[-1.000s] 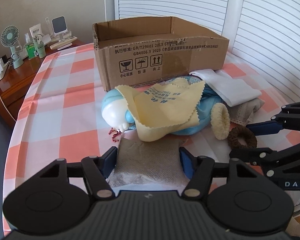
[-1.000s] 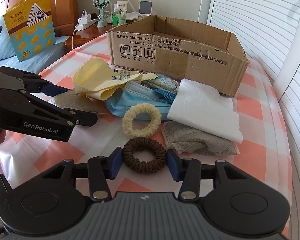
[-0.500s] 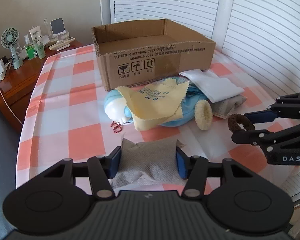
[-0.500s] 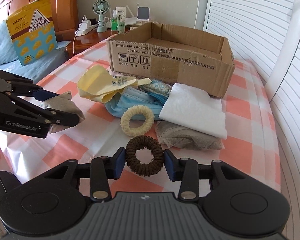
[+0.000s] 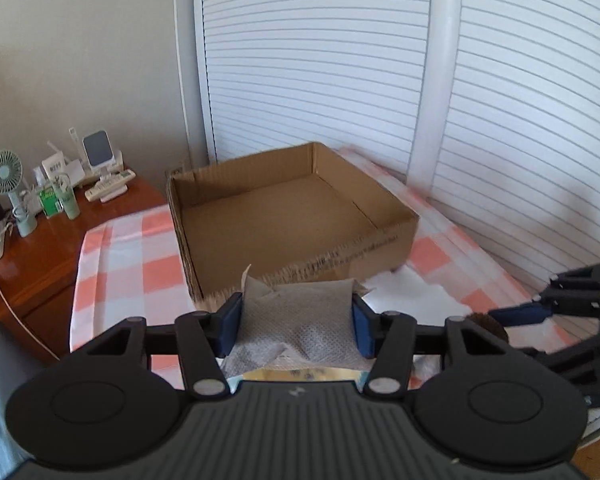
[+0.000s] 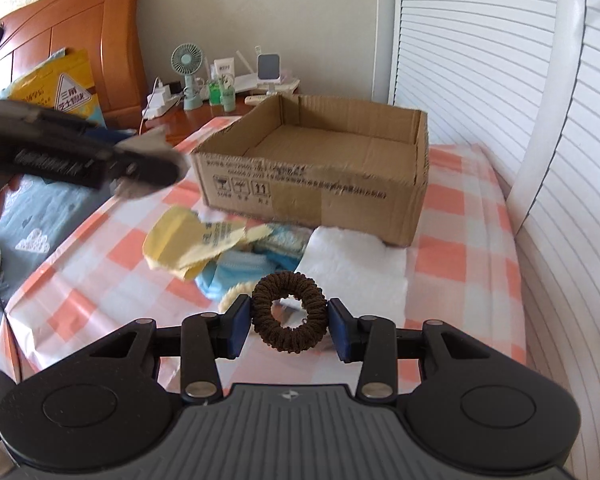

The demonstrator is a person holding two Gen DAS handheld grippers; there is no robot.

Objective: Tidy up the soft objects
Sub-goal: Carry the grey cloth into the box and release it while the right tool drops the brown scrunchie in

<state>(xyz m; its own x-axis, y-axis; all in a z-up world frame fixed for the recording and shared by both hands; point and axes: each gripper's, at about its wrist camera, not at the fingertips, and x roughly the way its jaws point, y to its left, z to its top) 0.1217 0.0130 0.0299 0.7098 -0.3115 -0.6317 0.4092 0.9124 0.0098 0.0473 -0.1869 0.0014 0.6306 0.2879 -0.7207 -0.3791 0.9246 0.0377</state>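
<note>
The left gripper (image 5: 296, 328) pinches a grey mesh cloth (image 5: 300, 320) between its blue fingers (image 5: 231, 326), holding it raised above the checked surface (image 5: 128, 264); the cloth spans the gap from finger to finger, its long axis crosswise to the gripper, one torn corner sticking up at its left. The right gripper (image 6: 290, 326) pinches a brown scrunchie (image 6: 289, 312) between its fingers (image 6: 342, 334); the ring stands on edge, its open centre facing the right wrist camera, lifted clear of the pile below.

Just beyond the scrunchie lie the remaining soft things: a cream scrunchie (image 6: 231, 298) partly hidden, a blue face mask (image 6: 240, 276), a yellow cloth (image 6: 188, 242) draped across it with its long axis running left to right, and a folded white cloth (image 6: 356, 268) to the right, touching the box front.

Farther back sits the open cardboard box (image 6: 320, 192), its long side toward the right wrist camera. Beyond it, a wooden nightstand (image 5: 60, 236) carries a small green fan (image 6: 189, 76). White louvred shutters (image 5: 320, 60) close off the far side.
</note>
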